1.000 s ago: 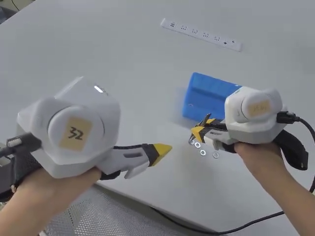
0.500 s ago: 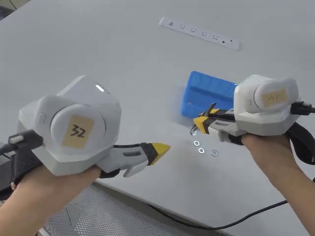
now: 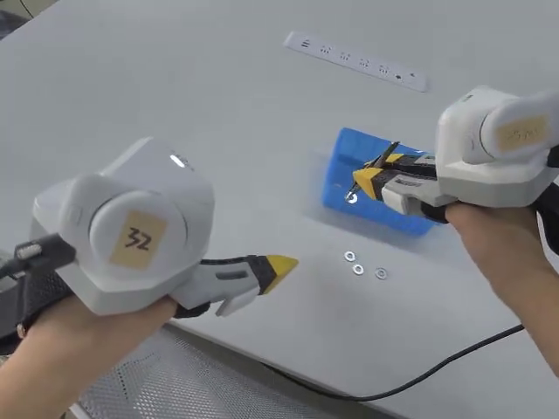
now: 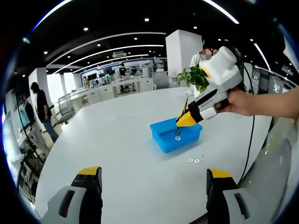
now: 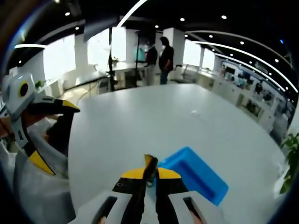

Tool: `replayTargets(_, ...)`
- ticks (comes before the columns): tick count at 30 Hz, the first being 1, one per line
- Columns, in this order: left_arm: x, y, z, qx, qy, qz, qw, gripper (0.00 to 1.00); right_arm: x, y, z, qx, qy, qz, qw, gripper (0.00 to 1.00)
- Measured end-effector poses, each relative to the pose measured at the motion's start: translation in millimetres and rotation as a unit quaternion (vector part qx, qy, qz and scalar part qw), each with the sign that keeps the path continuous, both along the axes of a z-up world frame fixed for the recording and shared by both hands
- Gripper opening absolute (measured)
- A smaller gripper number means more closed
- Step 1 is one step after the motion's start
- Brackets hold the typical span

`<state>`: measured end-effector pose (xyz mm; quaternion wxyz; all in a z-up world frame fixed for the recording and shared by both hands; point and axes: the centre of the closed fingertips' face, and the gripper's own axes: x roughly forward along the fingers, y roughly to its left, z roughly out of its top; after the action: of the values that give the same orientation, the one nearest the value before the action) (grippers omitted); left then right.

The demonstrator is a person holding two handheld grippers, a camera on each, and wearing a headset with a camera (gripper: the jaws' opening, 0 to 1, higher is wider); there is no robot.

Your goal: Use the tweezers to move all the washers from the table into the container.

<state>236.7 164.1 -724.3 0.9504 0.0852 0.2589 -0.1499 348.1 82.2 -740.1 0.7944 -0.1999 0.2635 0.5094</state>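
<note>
- The right gripper [image 3: 361,182] is clamped on the tweezers [image 5: 150,164], whose tip pinches one washer [image 3: 351,198] over the left end of the blue container [image 3: 384,175].
- The container's inside (a shallow tray, seen at a slant) is too blurred to tell what lies in it.
- Three loose washers [image 3: 358,269] lie close together on the white table [image 3: 175,105], just in front of the container.
- The left gripper [image 4: 154,186] hovers well apart from them, its jaws spread wide and grasping nothing.
- A power strip [image 3: 356,61] lies beyond the container.
</note>
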Motion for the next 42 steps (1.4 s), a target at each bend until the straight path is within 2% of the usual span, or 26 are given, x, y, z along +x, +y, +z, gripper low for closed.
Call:
replayTargets(9,1.3,0.2,-1.9,0.0,0.007,-0.002,1.0,0.94,16.3,-1.2,1.1,0.004,-0.007,-0.01,0.9999,0.03)
replayTargets(14,1.5,0.2,-3.5,0.01,0.007,-0.006,0.9999,0.93,26.5,0.4,-1.2,0.004,-0.013,-0.019,0.9997,0.03)
replayTargets(22,0.4,-1.8,-7.7,0.007,0.015,-0.013,0.9998,0.92,41.0,-3.8,-20.2,-0.014,-0.01,-0.028,0.9995,0.03)
replayTargets(31,2.6,-7.6,-8.0,0.004,0.015,-0.018,0.9997,0.91,44.3,-8.3,-38.1,-0.019,0.004,-0.044,0.9988,0.03)
replayTargets(37,0.5,-9.9,-10.3,-0.001,0.021,-0.027,0.9994,0.91,45.5,-4.7,-51.1,-0.022,0.012,-0.043,0.9988,0.03)
replayTargets(42,-1.2,-9.7,-13.1,0.009,0.024,-0.031,0.9992,0.9,47.6,-0.7,-56.0,-0.024,0.013,-0.039,0.9989,0.03)
